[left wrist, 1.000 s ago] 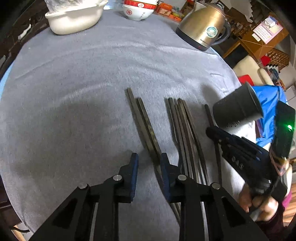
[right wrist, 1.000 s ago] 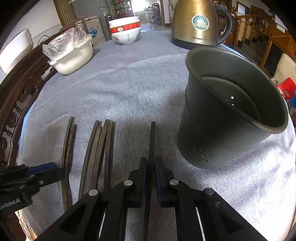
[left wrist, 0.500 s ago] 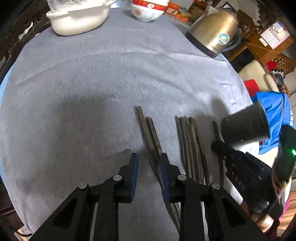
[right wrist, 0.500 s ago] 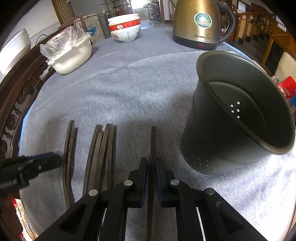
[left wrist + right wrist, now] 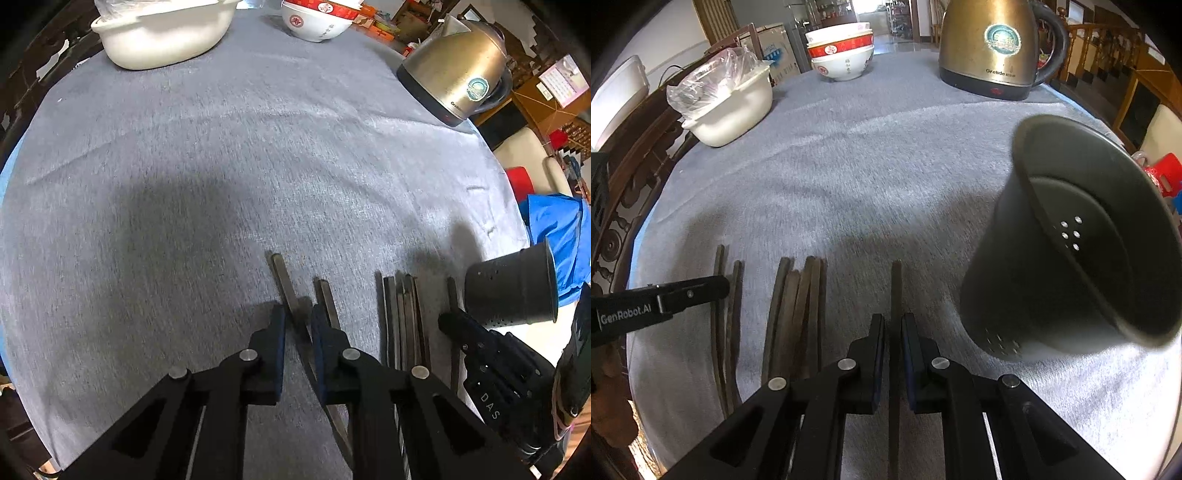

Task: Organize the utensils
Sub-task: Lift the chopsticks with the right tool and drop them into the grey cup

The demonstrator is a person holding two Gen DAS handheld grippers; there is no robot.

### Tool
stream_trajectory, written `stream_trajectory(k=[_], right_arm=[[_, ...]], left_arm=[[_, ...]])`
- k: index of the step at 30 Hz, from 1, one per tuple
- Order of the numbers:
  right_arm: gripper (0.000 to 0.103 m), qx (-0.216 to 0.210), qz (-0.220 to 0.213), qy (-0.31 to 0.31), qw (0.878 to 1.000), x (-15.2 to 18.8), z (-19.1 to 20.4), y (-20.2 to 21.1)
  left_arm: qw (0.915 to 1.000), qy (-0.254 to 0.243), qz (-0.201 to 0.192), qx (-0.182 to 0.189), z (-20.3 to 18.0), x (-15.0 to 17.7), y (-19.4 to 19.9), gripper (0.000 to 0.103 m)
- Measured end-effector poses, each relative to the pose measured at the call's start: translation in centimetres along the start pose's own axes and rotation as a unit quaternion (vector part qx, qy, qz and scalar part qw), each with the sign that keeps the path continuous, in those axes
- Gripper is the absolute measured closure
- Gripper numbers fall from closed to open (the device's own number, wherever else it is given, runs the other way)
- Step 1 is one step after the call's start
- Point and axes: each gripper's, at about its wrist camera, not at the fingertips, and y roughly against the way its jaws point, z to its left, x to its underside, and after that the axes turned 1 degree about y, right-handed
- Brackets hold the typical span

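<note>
Chopsticks [image 5: 798, 314], slim, dark and square-ended, lie on nubbly grey cloth [image 5: 868, 177].

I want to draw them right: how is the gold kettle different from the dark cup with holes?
The kettle is shiny gold; the cup is dull dark grey. The kettle has a black handle and a round sticker; the cup shows neither, only little holes low on its side and inside. The kettle sits at the far edge; the cup is much nearer. Both stand on the grey cloth.
</note>
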Motion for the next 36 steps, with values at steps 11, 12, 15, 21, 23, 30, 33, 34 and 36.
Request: stream_trajectory(k=[11, 12, 15, 21, 23, 30, 33, 34, 36], right_arm=[[0.096, -0.032, -0.035, 0.002, 0.999, -0.9, -0.1, 1.3], [0.096, -0.038, -0.044, 0.001, 0.998, -0.8, -0.3, 2.1], [0.096, -0.064, -0.079, -0.004, 0.995, -0.8, -1.2, 4.7], [0.096, -0.109, -0.141, -0.030, 0.984, -0.1, -3.3, 9.9], [0.096, -0.127, -0.164, -0.040, 0.977, 0.2, -4.1, 11.8], [0.096, -0.155, -0.262, -0.045, 0.951, 1.3, -5.5, 18.9], [0.096, -0.160, -0.306, -0.047, 0.937, 1.6, -6.1, 21.6], [0.096, -0.157, -0.325, -0.047, 0.931, 1.7, -6.3, 22.8], [0.096, -0.142, -0.361, -0.045, 0.921, 1.5, -6.7, 24.7]], left_arm=[[0.9991, 0.023, -0.035, -0.001, 0.3, 0.1, 1.4, 0.096], [0.9988, 0.021, -0.045, -0.001, 0.0, 0.4, 2.3, 0.097], [0.9972, 0.007, -0.075, 0.003, -1.4, 1.1, 5.3, 0.097], [0.9886, -0.037, -0.145, 0.015, -5.5, 2.6, 12.1, 0.097], [0.9852, -0.051, -0.162, 0.020, -6.9, 3.1, 13.8, 0.097], [0.9700, -0.097, -0.221, 0.026, -11.4, 5.0, 19.5, 0.098], [0.9633, -0.103, -0.246, 0.028, -12.9, 5.0, 21.7, 0.098], [0.9612, -0.105, -0.254, 0.029, -13.3, 5.0, 22.2, 0.098], [0.9566, -0.107, -0.269, 0.028, -14.3, 4.6, 23.2, 0.098]])
